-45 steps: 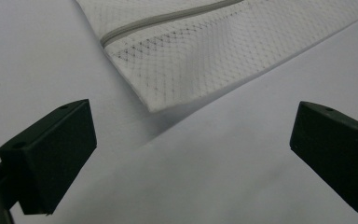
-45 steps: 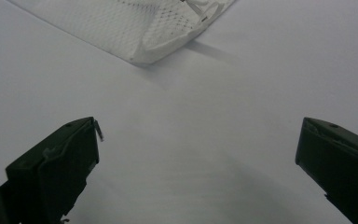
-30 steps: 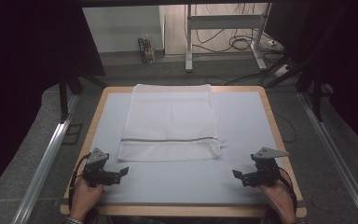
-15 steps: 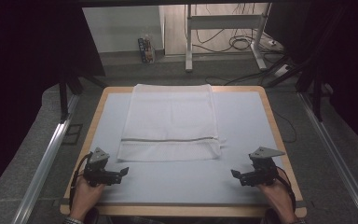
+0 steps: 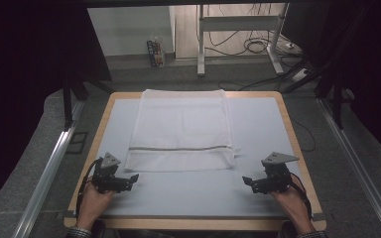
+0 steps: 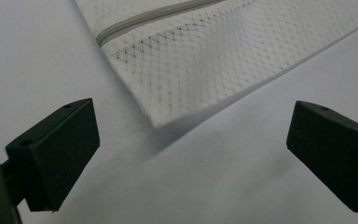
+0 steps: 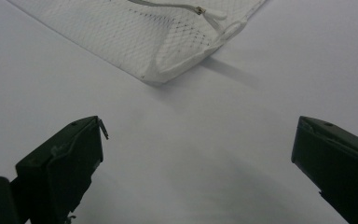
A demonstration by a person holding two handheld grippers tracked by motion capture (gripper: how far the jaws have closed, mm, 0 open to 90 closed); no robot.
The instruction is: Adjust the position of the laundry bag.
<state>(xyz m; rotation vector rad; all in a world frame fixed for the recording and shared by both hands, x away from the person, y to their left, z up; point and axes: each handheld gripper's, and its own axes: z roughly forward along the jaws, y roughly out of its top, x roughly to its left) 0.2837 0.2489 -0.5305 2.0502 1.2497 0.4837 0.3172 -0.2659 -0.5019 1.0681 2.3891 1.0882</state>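
A white mesh laundry bag [image 5: 181,129] lies flat on the middle of the table, its grey zipper line [image 5: 178,148] running across near the front end. My left gripper [image 5: 131,179] rests at the front left, jaws wide open, facing the bag's near left corner [image 6: 156,119], which lies just beyond them. At the front right my right gripper [image 5: 248,181] is open too, and the bag's near right corner [image 7: 156,74] with its zipper pull [image 7: 205,11] lies a short way ahead of it. Neither gripper touches the bag.
The table [image 5: 258,124] has a pale grey top with a wooden rim. Beyond its far edge stand a desk frame [image 5: 238,34] with cables on the floor and a small box [image 5: 155,52]. Metal rails [image 5: 49,168] run along both sides.
Both grippers have crept slightly inward along the front of the table; the bag has not moved.
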